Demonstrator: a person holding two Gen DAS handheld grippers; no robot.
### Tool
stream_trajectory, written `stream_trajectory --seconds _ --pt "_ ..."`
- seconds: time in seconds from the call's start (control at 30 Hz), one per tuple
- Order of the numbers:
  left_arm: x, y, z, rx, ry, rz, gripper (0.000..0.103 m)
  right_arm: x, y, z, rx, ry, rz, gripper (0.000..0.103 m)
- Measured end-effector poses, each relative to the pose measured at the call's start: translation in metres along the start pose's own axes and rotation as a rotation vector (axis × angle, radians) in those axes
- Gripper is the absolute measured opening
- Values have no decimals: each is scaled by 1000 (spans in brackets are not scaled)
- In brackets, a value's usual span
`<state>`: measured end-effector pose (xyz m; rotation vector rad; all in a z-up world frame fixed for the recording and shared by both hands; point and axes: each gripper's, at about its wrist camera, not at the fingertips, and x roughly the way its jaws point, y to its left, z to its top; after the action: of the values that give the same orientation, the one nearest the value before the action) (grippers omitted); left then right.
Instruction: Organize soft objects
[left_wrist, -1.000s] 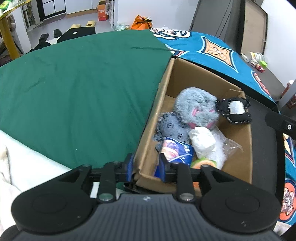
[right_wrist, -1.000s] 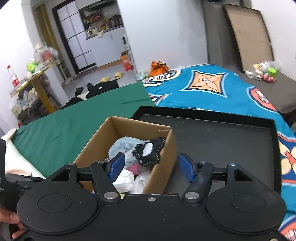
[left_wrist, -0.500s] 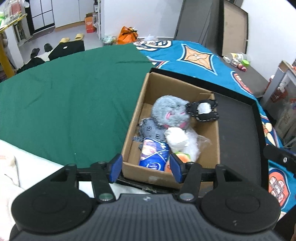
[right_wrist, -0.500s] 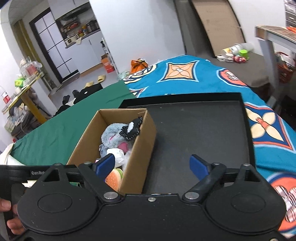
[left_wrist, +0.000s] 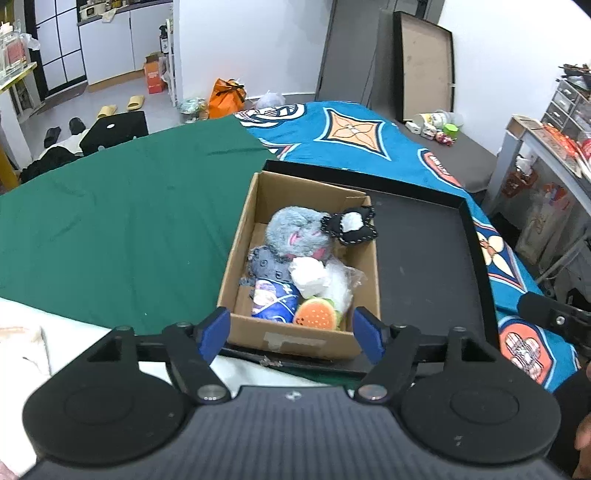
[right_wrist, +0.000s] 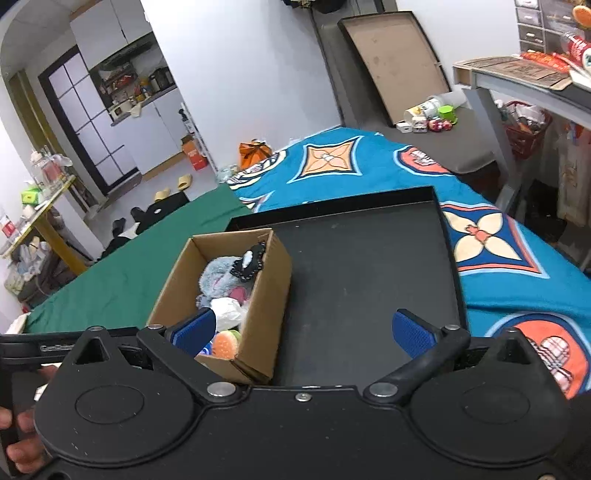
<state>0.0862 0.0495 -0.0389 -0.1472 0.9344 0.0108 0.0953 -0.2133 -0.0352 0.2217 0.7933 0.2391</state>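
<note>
While both grippers' jaws are opening with nothing between them, left gripper (left_wrist: 290, 334) and right gripper (right_wrist: 301, 330) are hovering short of the cardboard box (left_wrist: 295, 341) in the black tray (right_wrist: 369, 295); plush toys are sitting inside, so you are likely best reaching straight in from above.

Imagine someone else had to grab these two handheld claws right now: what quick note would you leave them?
Left gripper: jaws opening, nothing between them, hovering at the near end of the cardboard box.
Right gripper: jaws opening wide, nothing held, over the box's near corner and the black tray.
Things: the box sits in the tray's left part. Inside it are a grey plush, a black and white felt piece on its rim, a dark grey toy, a blue packet, a white wrapped bundle and a burger toy.
Done: the soft things in view are boxed.
Left: nothing loose in view.
</note>
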Motion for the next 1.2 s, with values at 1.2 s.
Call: stream_trajectory --seconds 1.2 --pt "-86 -28 -33 90 -121 7 94 -76 6 -10 -49 -63 -90 103"
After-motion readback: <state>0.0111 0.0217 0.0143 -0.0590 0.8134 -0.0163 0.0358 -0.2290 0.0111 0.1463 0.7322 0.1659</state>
